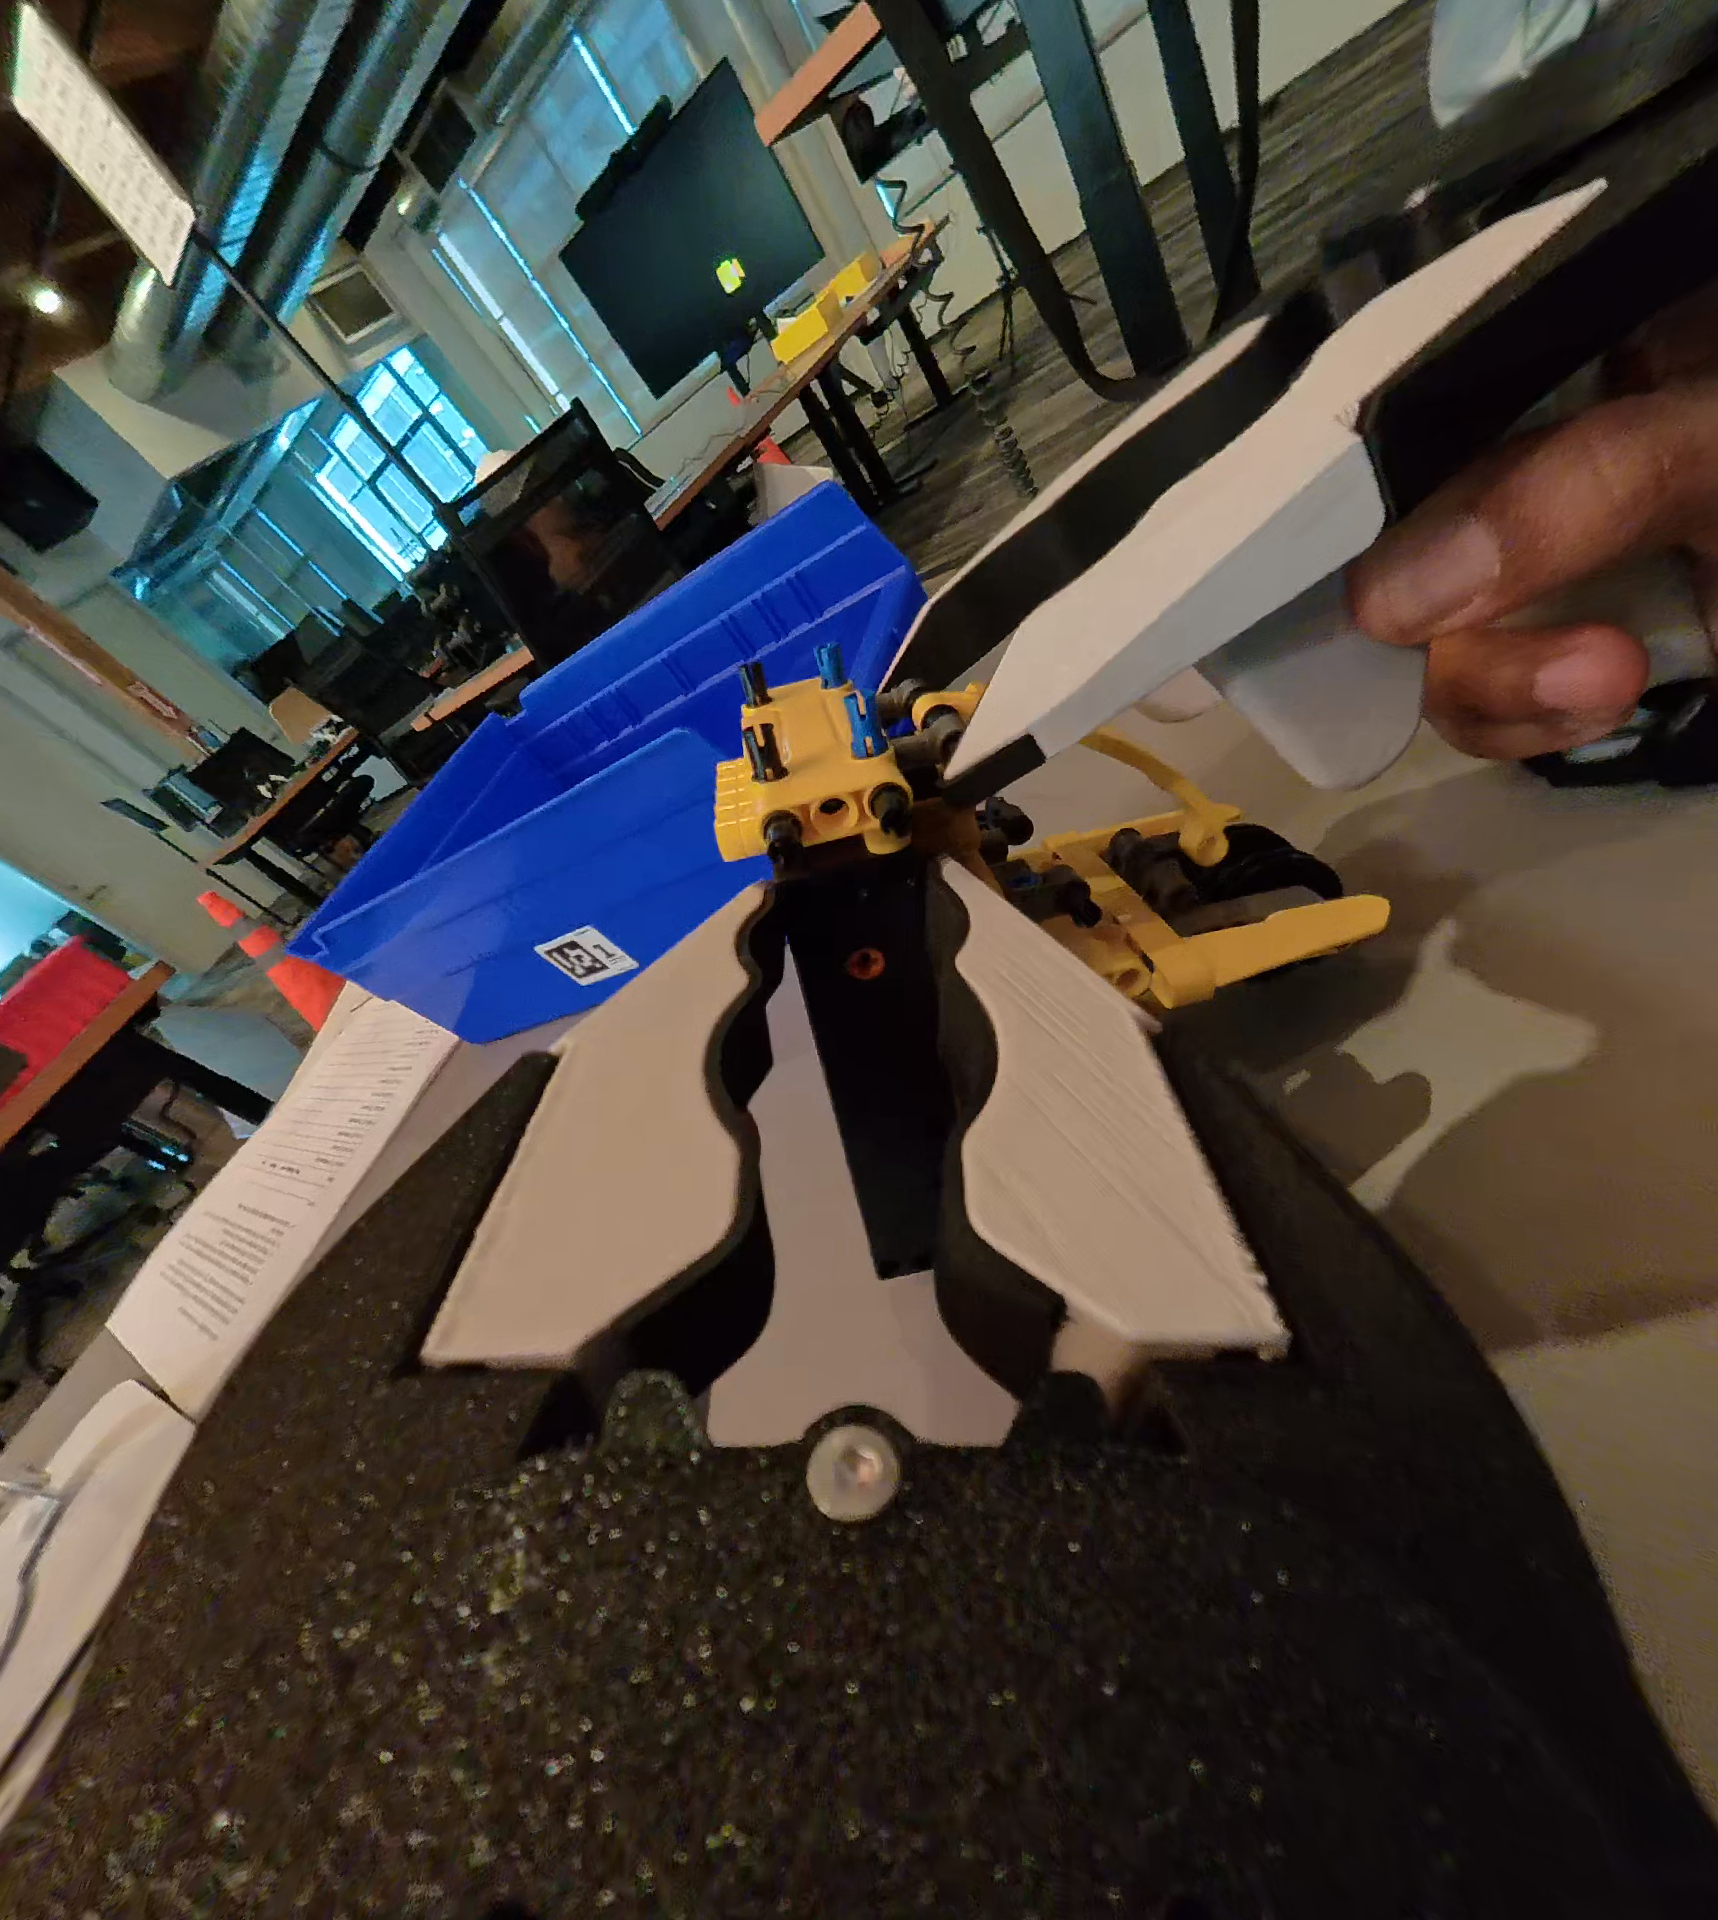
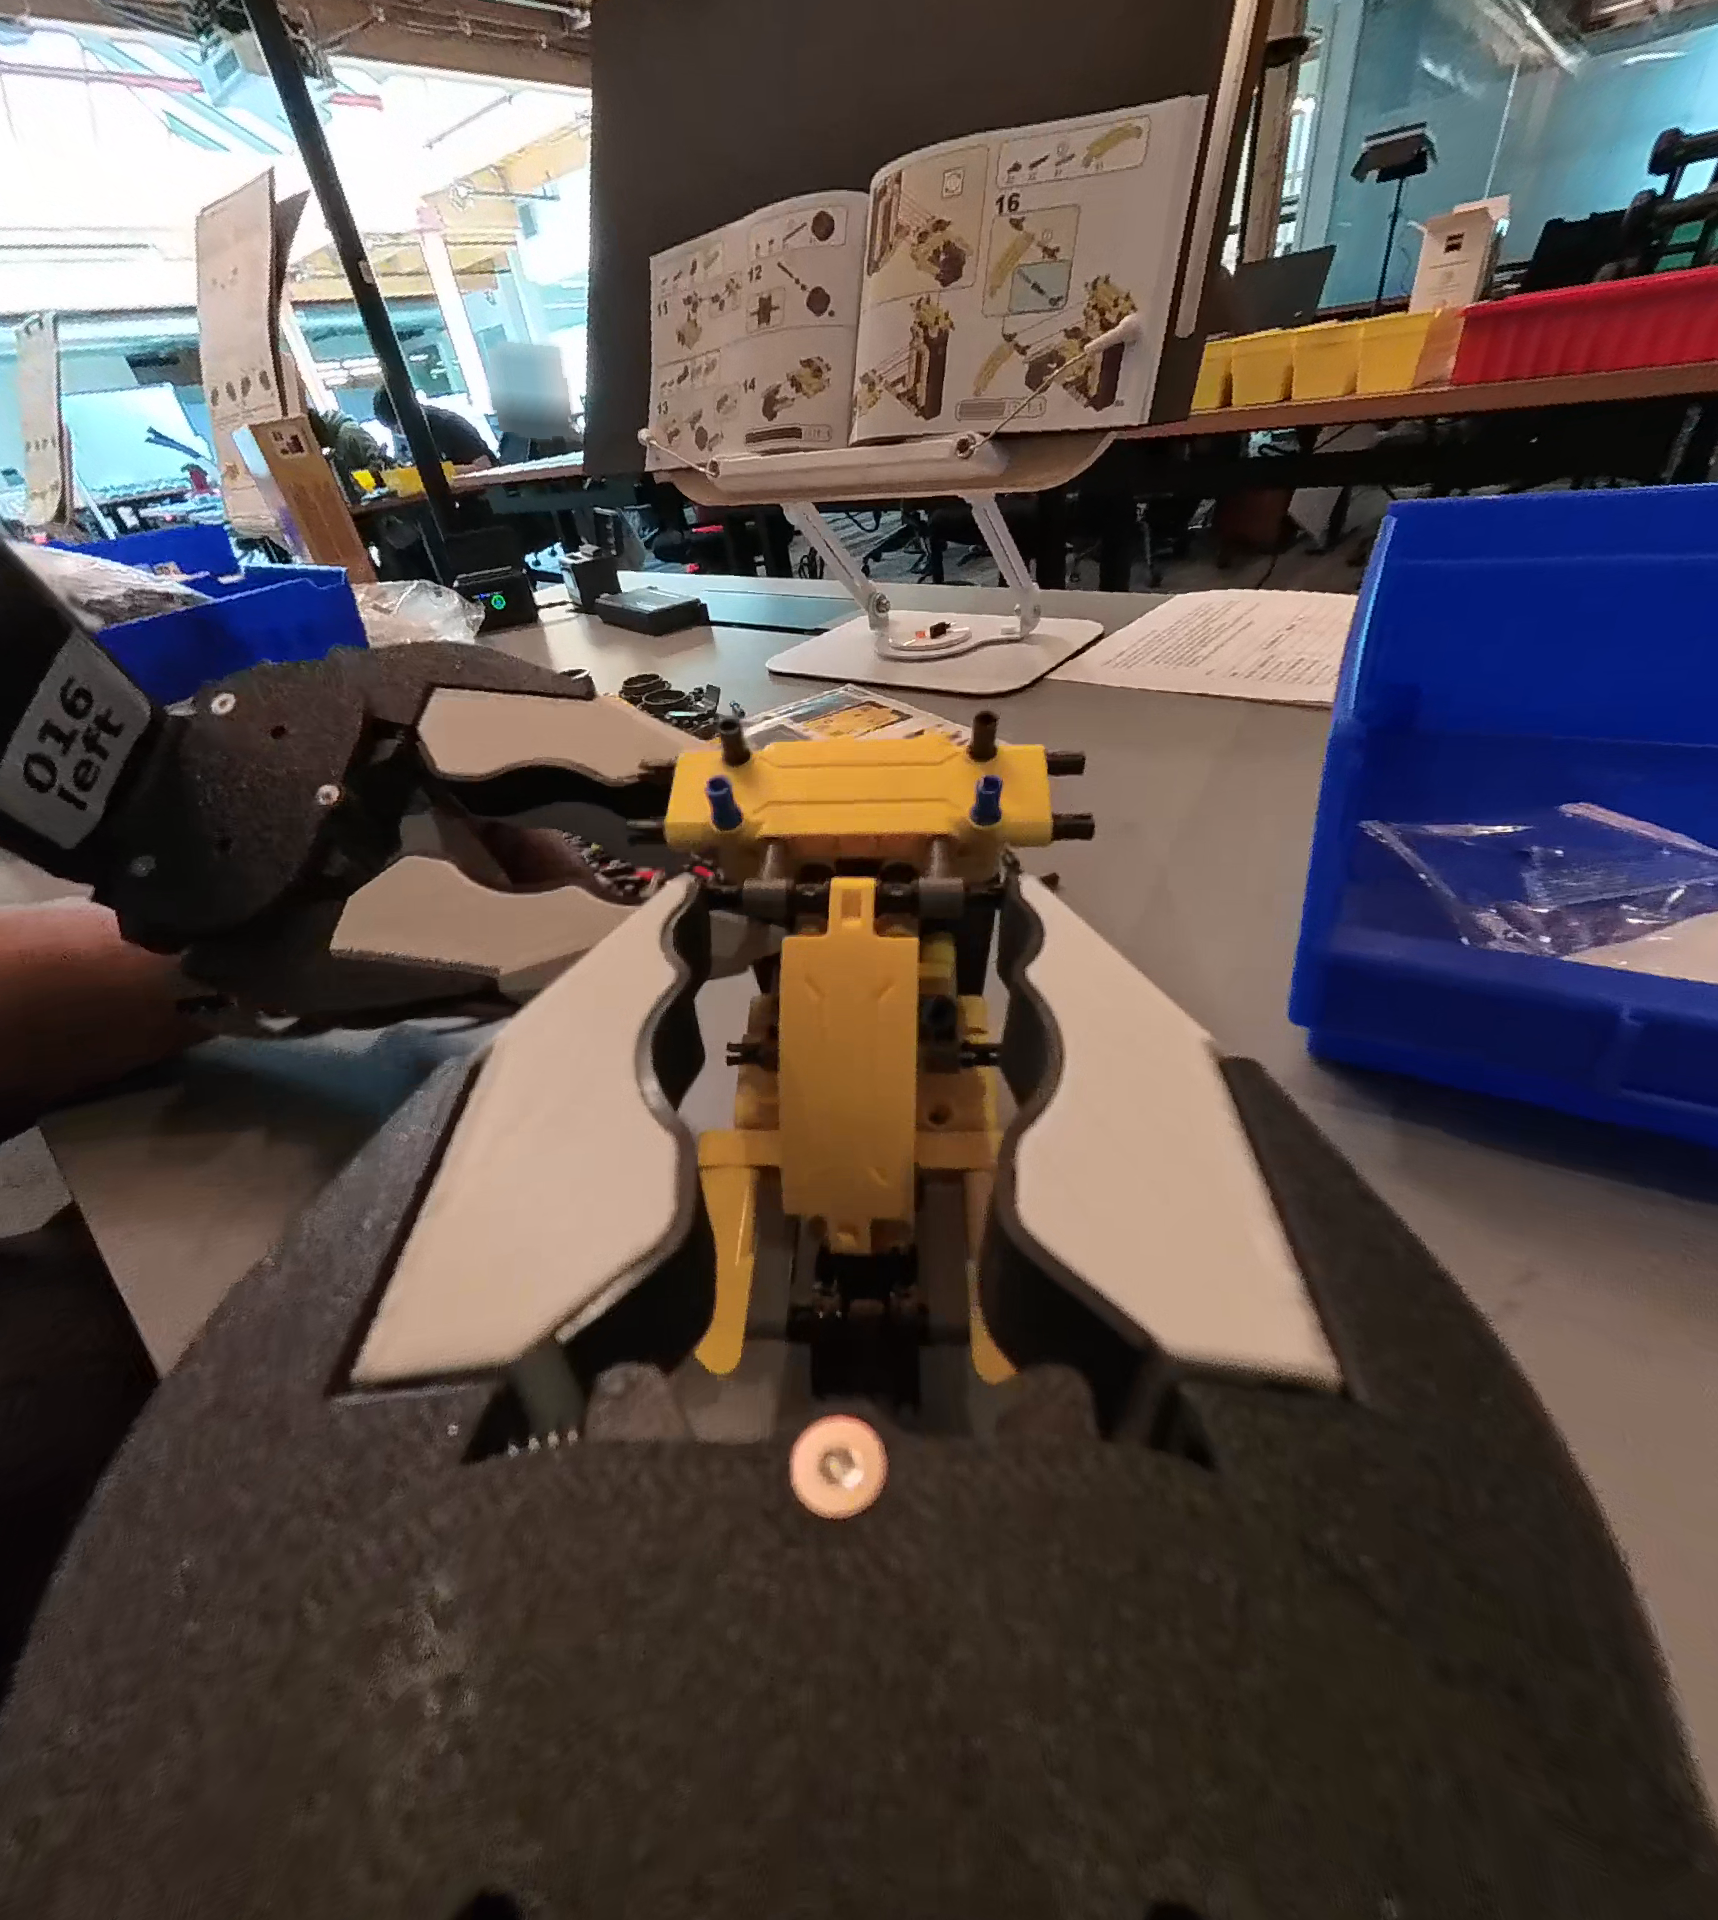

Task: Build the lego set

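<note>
Broadly, the grey tabletop (image 2: 1457, 1299) carries everything, and the biggest item on it is a blue plastic storage bin (image 2: 1561, 935) just to the right of the right gripper (image 2: 850, 904), with clear plastic bags lying inside; from the left gripper (image 1: 855, 883) that same bin lies ahead and to its left. Farther ahead of the right gripper, well apart, an open instruction booklet (image 2: 896, 301) sits on a white stand. Next in size is the yellow and black toy-brick vehicle model (image 2: 850, 1060), which lies lengthwise between the right gripper's white fingers (image 2: 1125, 1132), its long axis running straight along them, its yellow block studded with black and blue pins (image 2: 855, 805) projecting past the fingertips; the jaws are narrowed around its sides and appear to hold it, though firm contact is hard to confirm. The left gripper comes in from the right gripper's left, its jaws drawn narrow on a long black beam (image 1: 865, 1060) whose axis follows its own fingers and whose far end meets the underside of that pinned block. Judging from both views, the two grippers stand crosswise to each other, meeting at the block, with the right one carrying the model's bulk. Smallest, some loose black rings (image 2: 663, 688) lie beyond the left gripper's fingers.
</note>
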The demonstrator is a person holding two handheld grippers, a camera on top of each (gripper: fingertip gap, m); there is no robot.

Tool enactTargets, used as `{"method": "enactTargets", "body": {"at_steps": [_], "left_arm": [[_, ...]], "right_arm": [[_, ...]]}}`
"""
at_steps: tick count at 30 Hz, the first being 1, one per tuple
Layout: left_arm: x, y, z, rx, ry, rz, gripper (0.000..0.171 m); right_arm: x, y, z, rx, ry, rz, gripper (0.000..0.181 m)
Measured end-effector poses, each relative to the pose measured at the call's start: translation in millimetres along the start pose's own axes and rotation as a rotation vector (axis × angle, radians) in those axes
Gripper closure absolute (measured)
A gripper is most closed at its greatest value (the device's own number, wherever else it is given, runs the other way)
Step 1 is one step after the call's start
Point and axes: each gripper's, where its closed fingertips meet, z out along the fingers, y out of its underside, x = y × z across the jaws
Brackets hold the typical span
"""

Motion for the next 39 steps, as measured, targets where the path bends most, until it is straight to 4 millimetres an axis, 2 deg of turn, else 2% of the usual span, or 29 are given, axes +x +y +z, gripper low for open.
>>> {"method": "enactTargets", "body": {"at_steps": [10, 19, 24, 27, 30, 39], "left_arm": [[4.8, -1.5, -0.7, -0.003, 0.007, 0.123, 0.145], [-0.8, 3.2, -0.9, 0.008, 0.012, 0.023, 0.145], [-2.6, 6.8, -5.9, 0.030, 0.012, 0.040, 0.143], [0.9, 5.8, -7.4, 0.037, 0.002, 0.074, 0.135], [13.4, 5.2, -7.6, 0.038, 0.069, 0.049, 0.109], [14.1, 3.5, -8.3, 0.058, 0.058, 0.053, 0.108]], "right_arm": [[-0.5, 2.1, -4.1, -0.037, -0.041, 0.017, 0.127], [-0.1, 4.3, 2.0, -0.021, -0.030, 0.046, 0.126], [-3.6, 4.9, 4.7, -0.024, -0.030, 0.024, 0.125], [-4.3, 4.1, 5.0, -0.017, -0.029, 0.022, 0.125], [-3.3, 3.2, 4.5, -0.010, -0.027, 0.029, 0.125], [-4.2, 4.0, 5.2, -0.016, -0.025, 0.017, 0.125]]}}
